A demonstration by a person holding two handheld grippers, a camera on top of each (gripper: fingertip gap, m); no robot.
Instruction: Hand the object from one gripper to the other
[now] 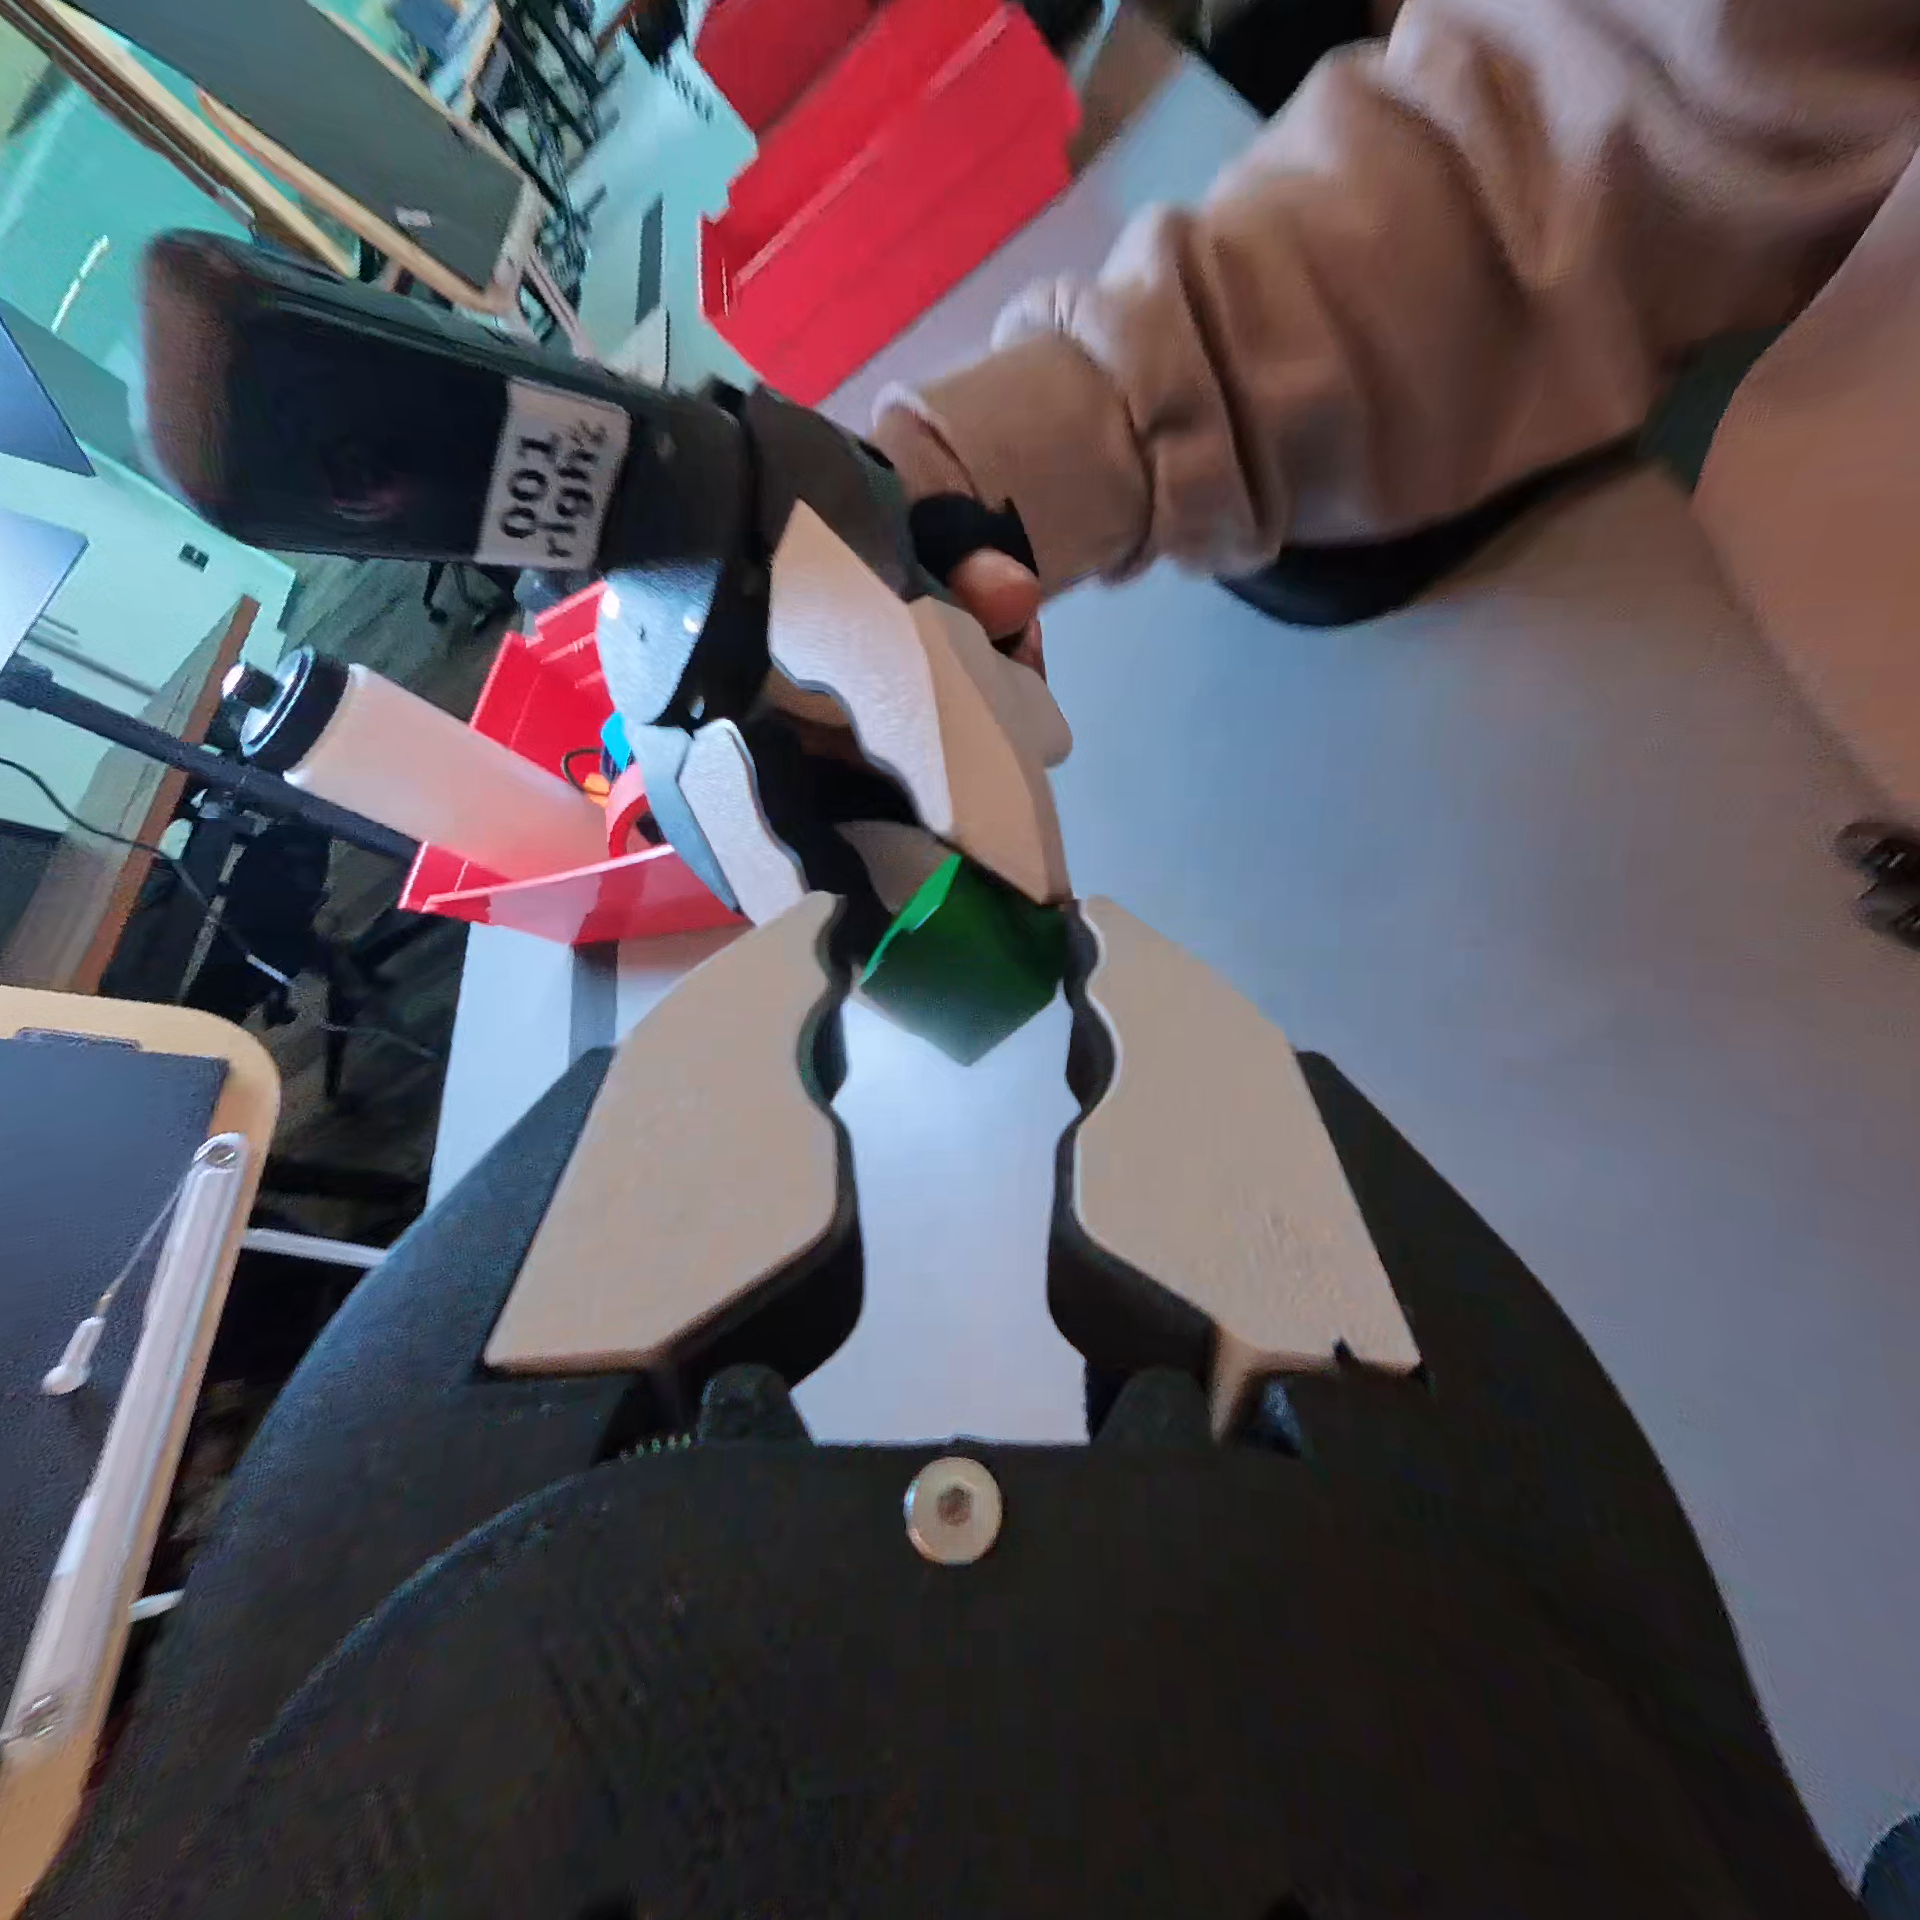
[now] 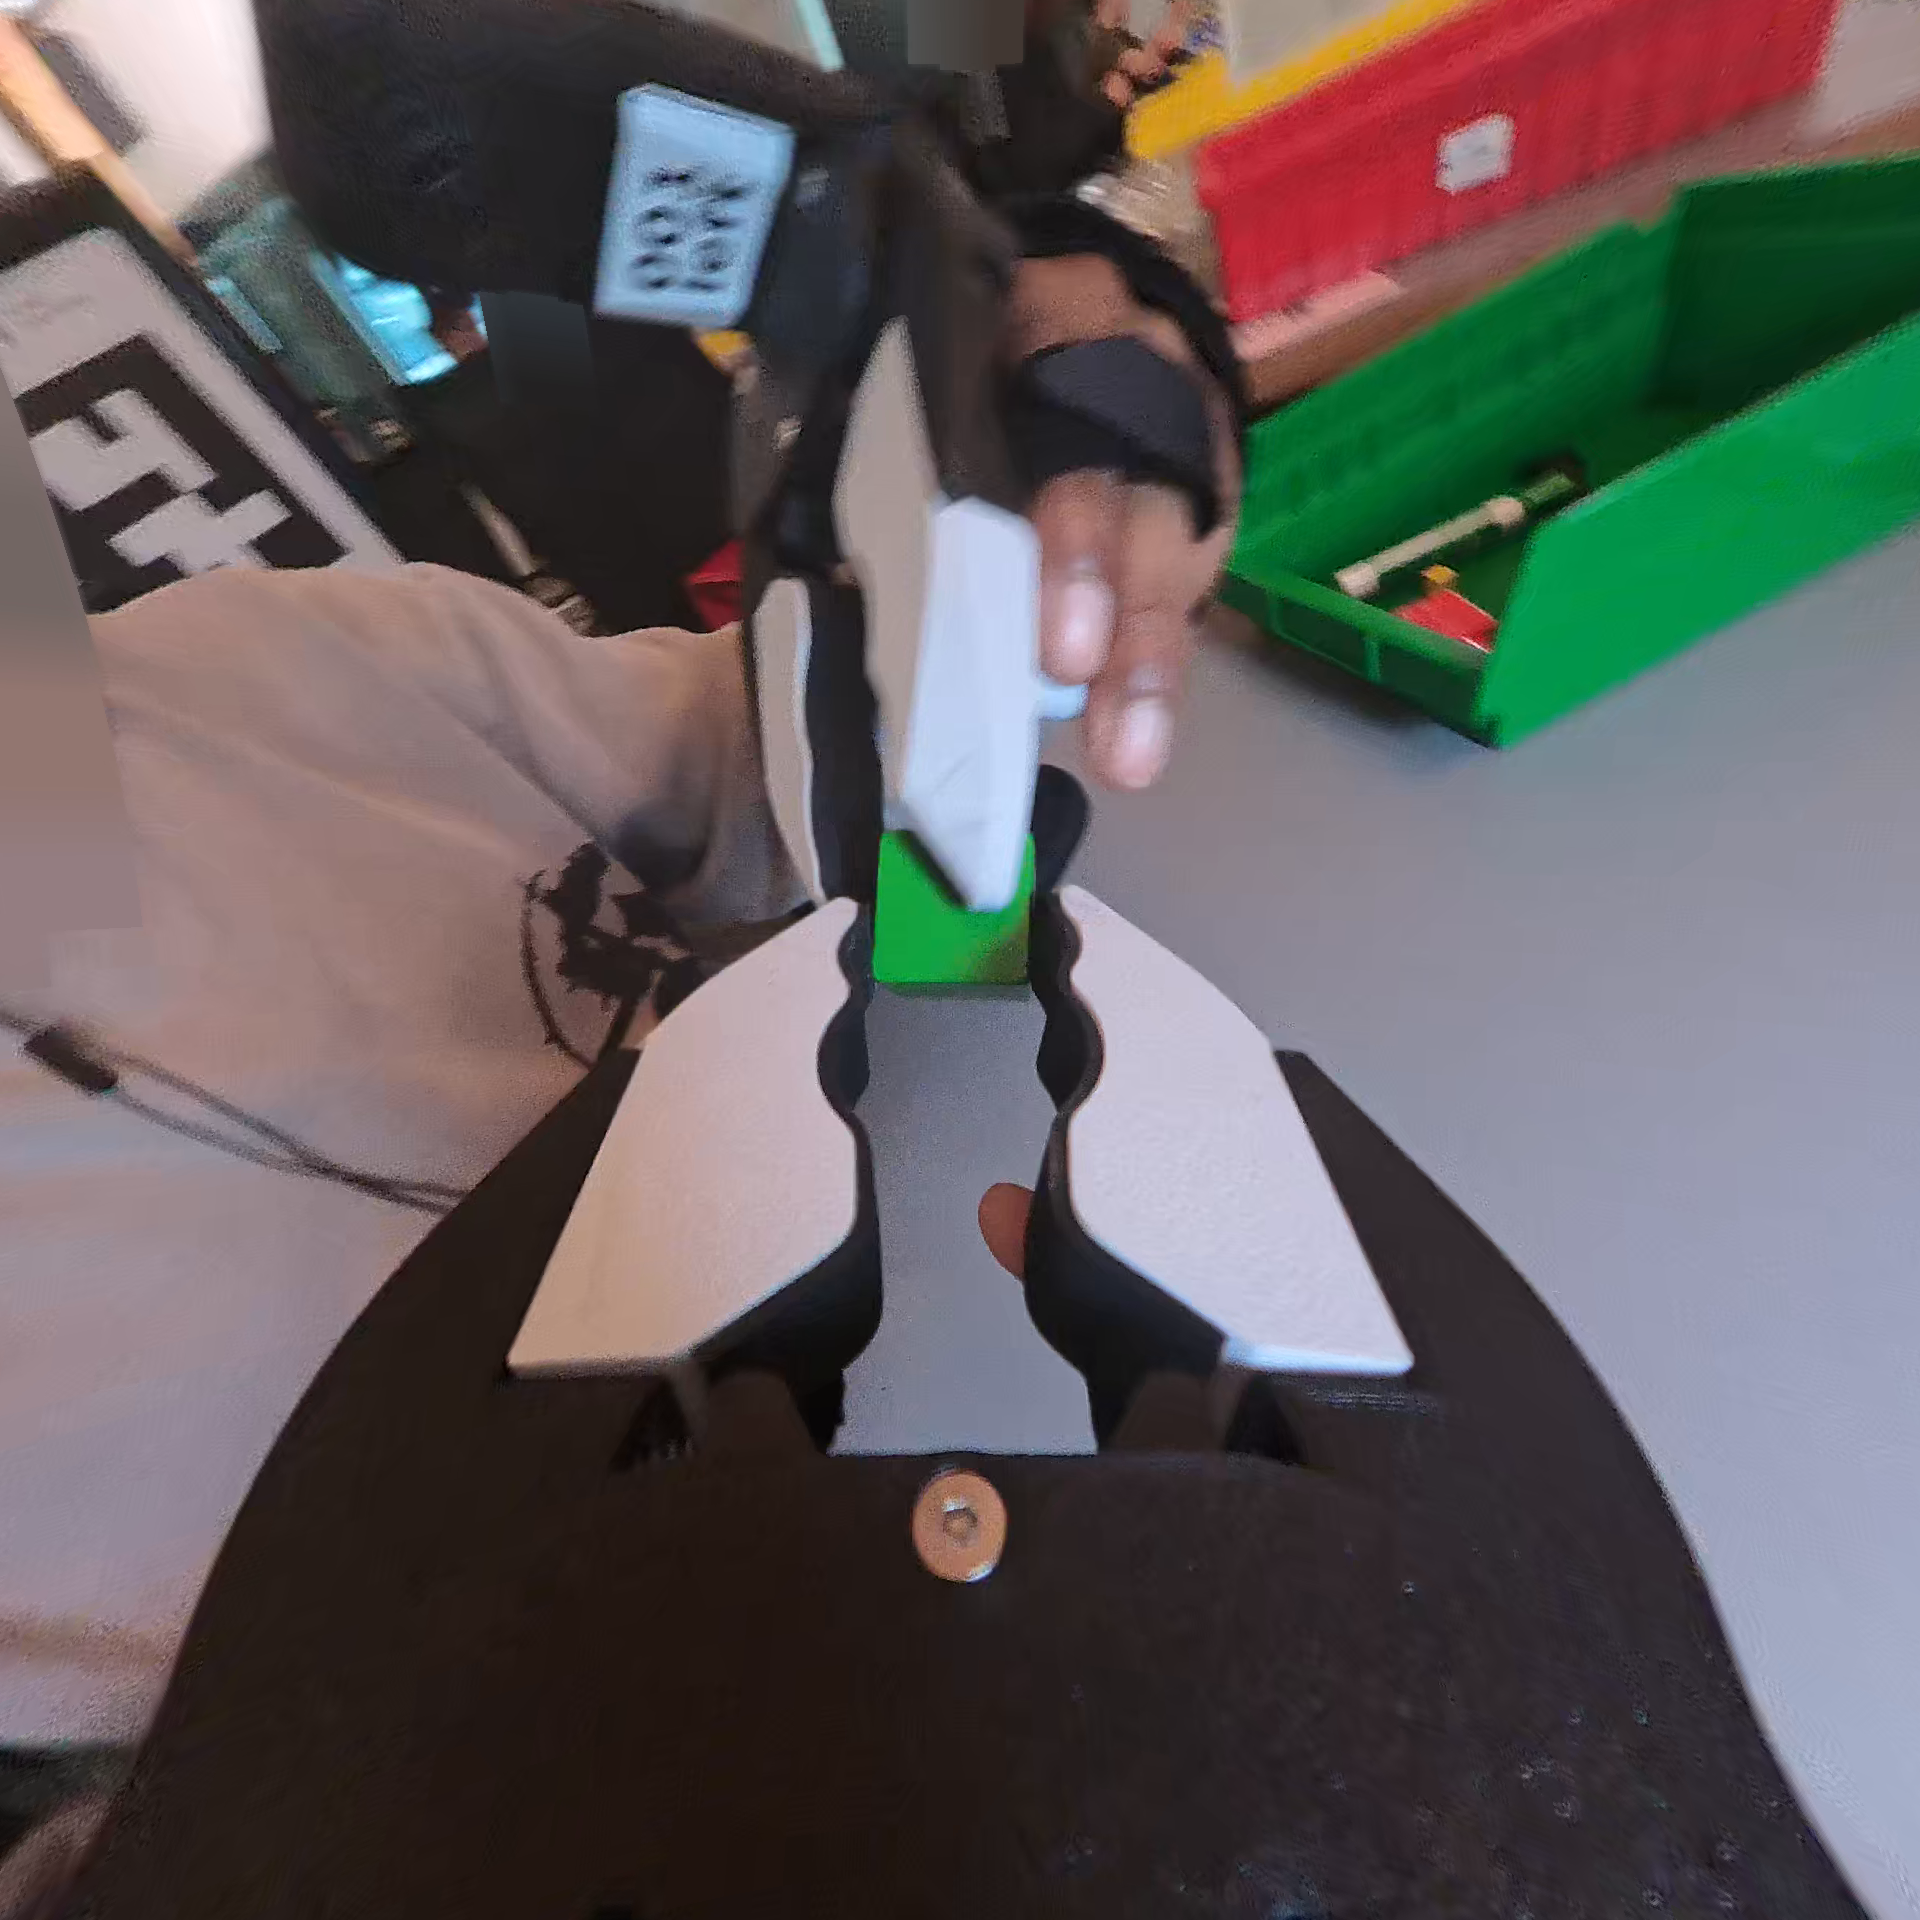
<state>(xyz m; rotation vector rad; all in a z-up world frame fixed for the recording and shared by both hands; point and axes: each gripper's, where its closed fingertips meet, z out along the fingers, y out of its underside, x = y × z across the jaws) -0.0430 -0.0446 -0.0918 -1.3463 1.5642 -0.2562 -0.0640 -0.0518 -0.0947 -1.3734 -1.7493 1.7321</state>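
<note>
A small green block [image 2: 940, 951] sits squarely between the tips of my right gripper [image 2: 951, 914], which is shut on it above the grey table [image 2: 1507, 1039]. In the left wrist view the block [image 1: 966, 977] is tilted between the tips of my left gripper [image 1: 956, 920]. Its jaws stand a little wider than the block, close on both sides. The right gripper [image 1: 914, 894] reaches in from the upper left there, held by a hand in a beige sleeve [image 1: 1351, 343]. The left gripper's white finger [image 2: 966, 727] comes down over the block in the right wrist view.
A green bin [image 2: 1621, 499] holding small items stands on the table at the right, with a red bin [image 2: 1507, 145] behind it. Another red bin [image 1: 551, 894] and a white bottle [image 1: 416, 758] lie beyond the grippers. A second table [image 1: 125, 1247] is at the left. Left and right tips are no more than a few centimetres apart.
</note>
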